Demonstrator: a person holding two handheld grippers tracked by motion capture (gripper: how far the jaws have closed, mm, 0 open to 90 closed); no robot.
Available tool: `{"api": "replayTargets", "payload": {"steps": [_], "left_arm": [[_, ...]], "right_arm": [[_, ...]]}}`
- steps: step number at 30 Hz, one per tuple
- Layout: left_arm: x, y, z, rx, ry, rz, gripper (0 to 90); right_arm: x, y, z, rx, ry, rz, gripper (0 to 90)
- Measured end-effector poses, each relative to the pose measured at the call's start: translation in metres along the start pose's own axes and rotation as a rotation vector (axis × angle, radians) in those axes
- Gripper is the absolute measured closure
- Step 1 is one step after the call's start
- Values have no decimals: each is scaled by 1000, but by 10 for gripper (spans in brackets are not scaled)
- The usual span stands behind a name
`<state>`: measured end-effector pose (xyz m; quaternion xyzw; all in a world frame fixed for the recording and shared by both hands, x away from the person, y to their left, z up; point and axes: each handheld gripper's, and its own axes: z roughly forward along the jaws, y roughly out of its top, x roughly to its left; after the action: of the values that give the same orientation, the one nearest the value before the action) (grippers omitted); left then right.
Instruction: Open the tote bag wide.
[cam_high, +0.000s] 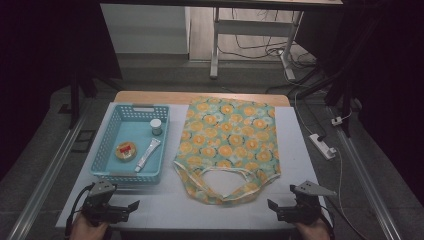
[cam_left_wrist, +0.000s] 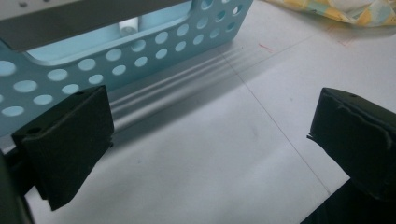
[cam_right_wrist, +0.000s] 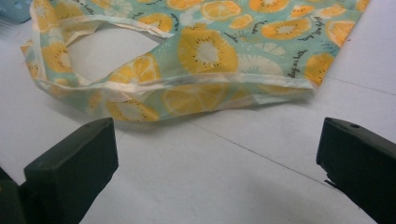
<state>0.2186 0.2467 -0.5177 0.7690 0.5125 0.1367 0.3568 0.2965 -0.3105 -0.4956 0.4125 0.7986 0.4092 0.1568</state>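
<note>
A teal cloth bag with an orange-slice print lies flat on the white table, its handles toward the near edge. In the right gripper view the bag lies just beyond the jaws. A light blue perforated basket stands left of the bag and holds a small jar, a round tin and a white tube. My left gripper rests open near the front edge, below the basket. At the front right my right gripper is open too, with nothing between its jaws.
The white table top has a wooden strip along its far edge. A power strip and cables lie on the floor to the right. A desk frame stands beyond the table.
</note>
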Motion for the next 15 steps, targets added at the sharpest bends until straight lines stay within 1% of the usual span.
{"api": "replayTargets", "payload": {"steps": [7, 15], "left_arm": [[1, 0, 1, 12, -17, 3, 0], [2, 0, 1, 11, -38, -5, 0]], "right_arm": [[0, 1, 1, 12, 7, -9, 0], [1, 1, 2, 23, 21, -23, 0]]}}
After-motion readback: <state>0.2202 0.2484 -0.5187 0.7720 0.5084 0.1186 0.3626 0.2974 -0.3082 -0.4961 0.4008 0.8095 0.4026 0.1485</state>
